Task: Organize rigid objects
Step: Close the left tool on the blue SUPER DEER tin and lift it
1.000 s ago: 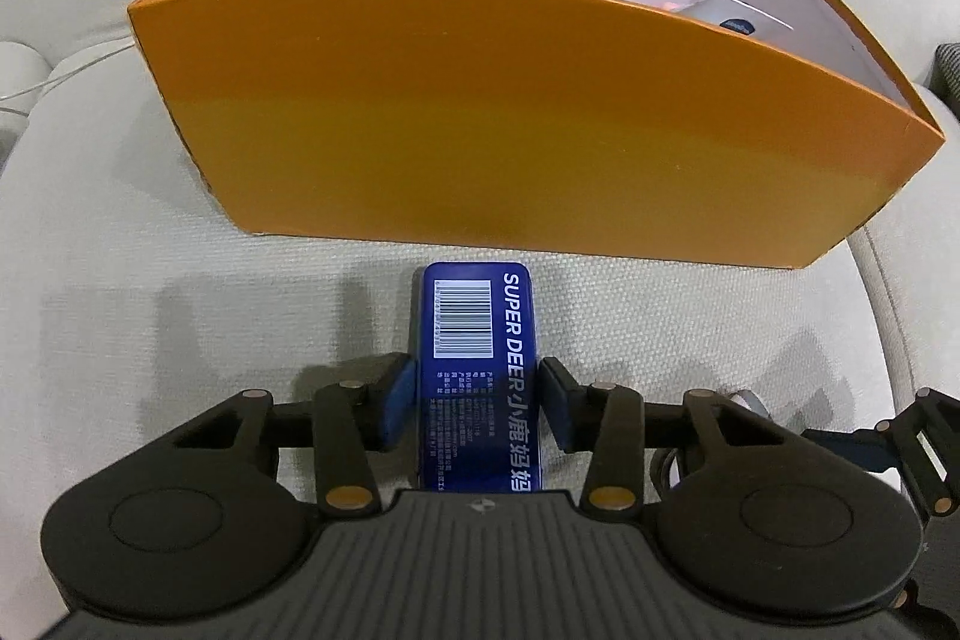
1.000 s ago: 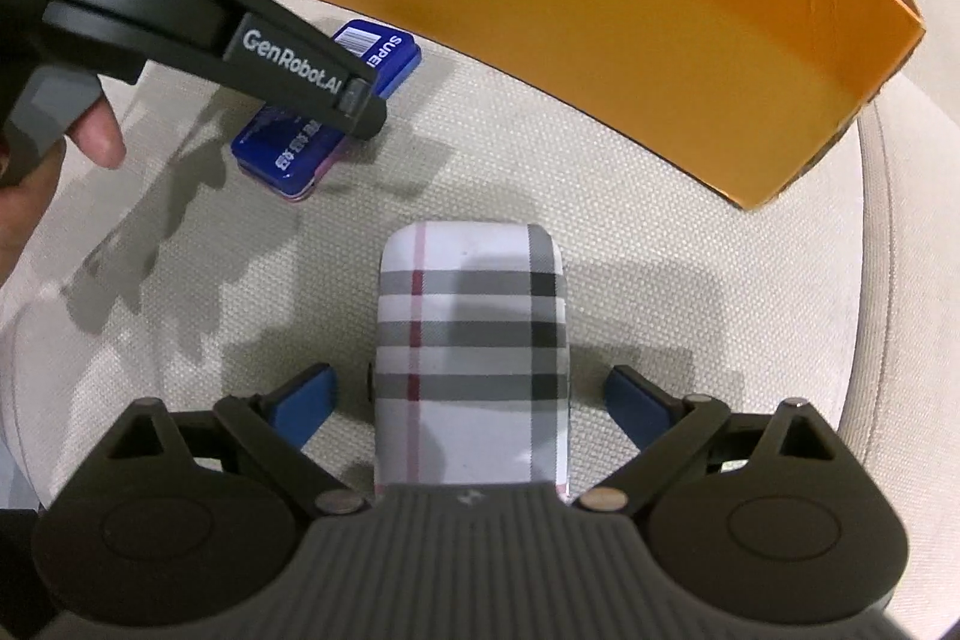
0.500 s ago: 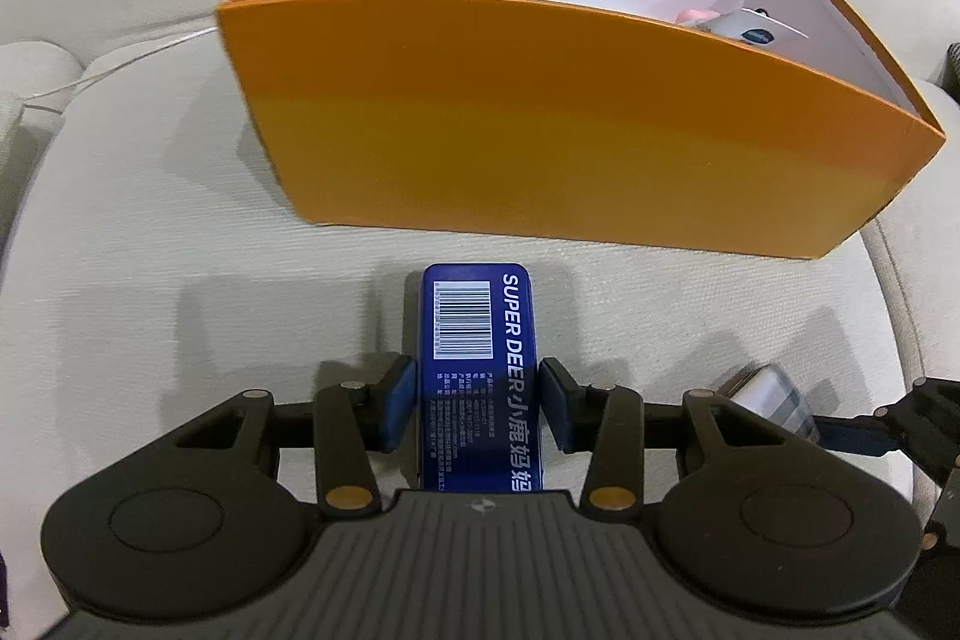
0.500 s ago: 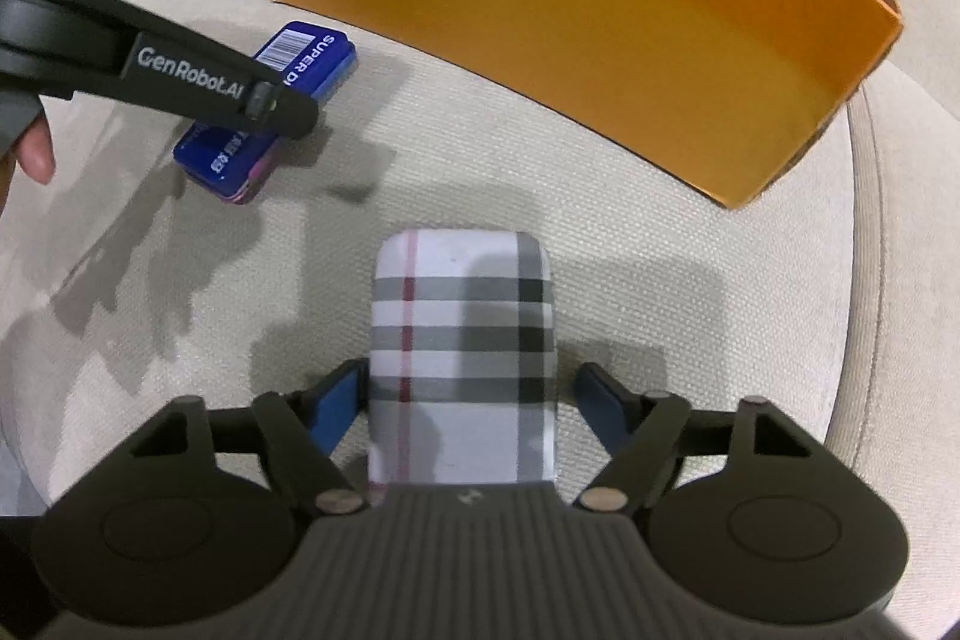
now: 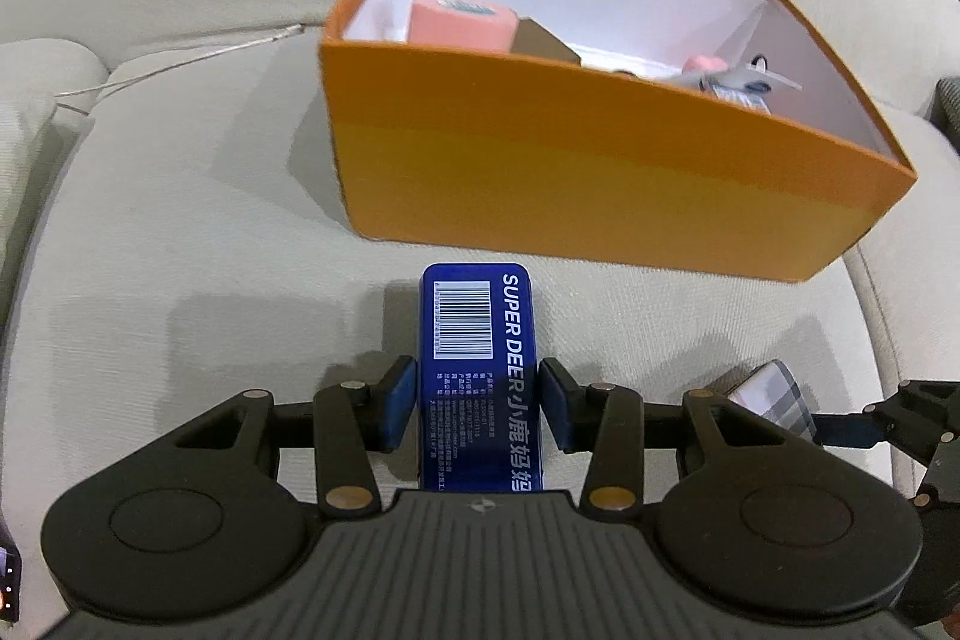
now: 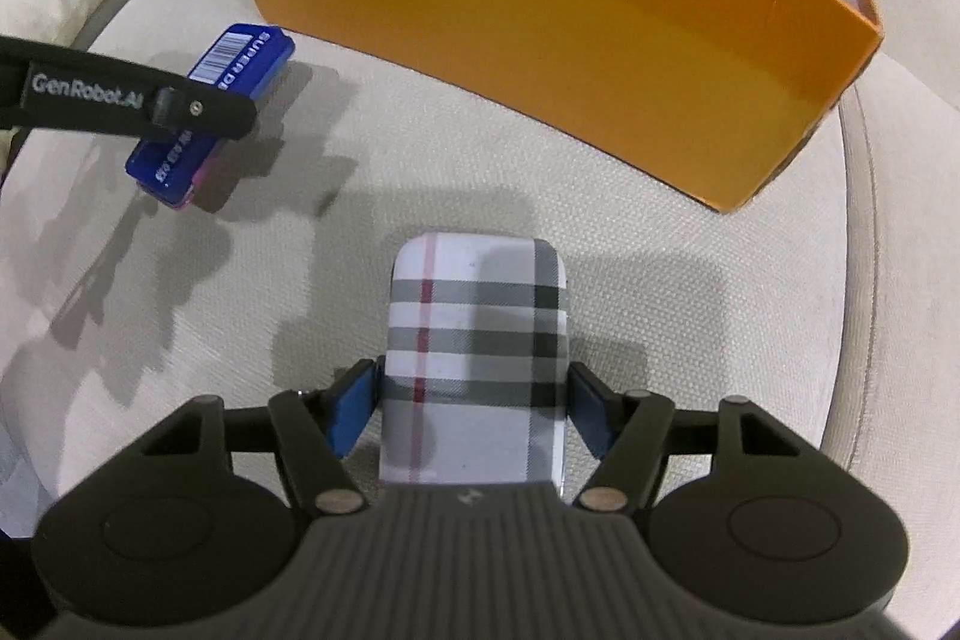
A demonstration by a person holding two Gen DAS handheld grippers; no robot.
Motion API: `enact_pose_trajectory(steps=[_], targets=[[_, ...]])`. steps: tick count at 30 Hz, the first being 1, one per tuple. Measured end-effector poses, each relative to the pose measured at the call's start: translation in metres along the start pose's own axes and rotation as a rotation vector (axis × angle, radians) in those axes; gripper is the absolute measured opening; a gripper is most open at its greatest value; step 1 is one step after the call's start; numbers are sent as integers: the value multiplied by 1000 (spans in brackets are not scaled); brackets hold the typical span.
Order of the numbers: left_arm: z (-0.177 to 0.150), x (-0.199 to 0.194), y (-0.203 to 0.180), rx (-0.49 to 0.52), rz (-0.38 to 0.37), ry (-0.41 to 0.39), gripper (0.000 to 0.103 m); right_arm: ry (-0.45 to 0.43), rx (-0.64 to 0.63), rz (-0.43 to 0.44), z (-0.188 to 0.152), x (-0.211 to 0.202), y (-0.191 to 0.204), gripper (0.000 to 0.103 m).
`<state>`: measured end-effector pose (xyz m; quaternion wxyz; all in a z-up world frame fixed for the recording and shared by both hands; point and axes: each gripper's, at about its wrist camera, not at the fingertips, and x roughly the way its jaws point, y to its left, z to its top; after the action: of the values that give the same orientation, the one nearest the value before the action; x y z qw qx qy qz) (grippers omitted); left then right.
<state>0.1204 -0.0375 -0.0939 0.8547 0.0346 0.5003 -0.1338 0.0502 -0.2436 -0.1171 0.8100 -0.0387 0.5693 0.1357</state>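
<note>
Orange box (image 5: 600,184) on the sofa cushion (image 5: 180,250) holds a pink roll (image 5: 462,17) and small items. Left tongs (image 5: 478,403) pinch the blue tin (image 5: 478,340); right tongs (image 6: 474,403) pinch the plaid case (image 6: 477,340), both before the box.

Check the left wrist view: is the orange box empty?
No, the orange box already holds a pink roll by its far left wall and a few smaller items near its right end.
</note>
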Motion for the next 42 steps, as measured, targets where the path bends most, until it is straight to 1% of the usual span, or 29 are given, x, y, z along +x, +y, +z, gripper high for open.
enact_pose_trajectory(steps=[9,18,28,35,40,42], targets=[[0,-27,12,-10,-7,-27,50,-20,25,11,2,-13,-1,69],[-3,-50,7,3,1,-65,50,-43,42,19,3,-24,-5,69],[-10,-71,5,3,0,-99,50,-86,52,15,4,-50,-6,69],[-13,-74,4,-1,23,-108,50,-111,58,5,7,-61,-5,69],[-11,-70,0,-4,17,-103,50,-127,59,14,9,-65,-9,69],[-10,-68,-3,-1,16,-101,50,-118,65,18,8,-63,-10,69]])
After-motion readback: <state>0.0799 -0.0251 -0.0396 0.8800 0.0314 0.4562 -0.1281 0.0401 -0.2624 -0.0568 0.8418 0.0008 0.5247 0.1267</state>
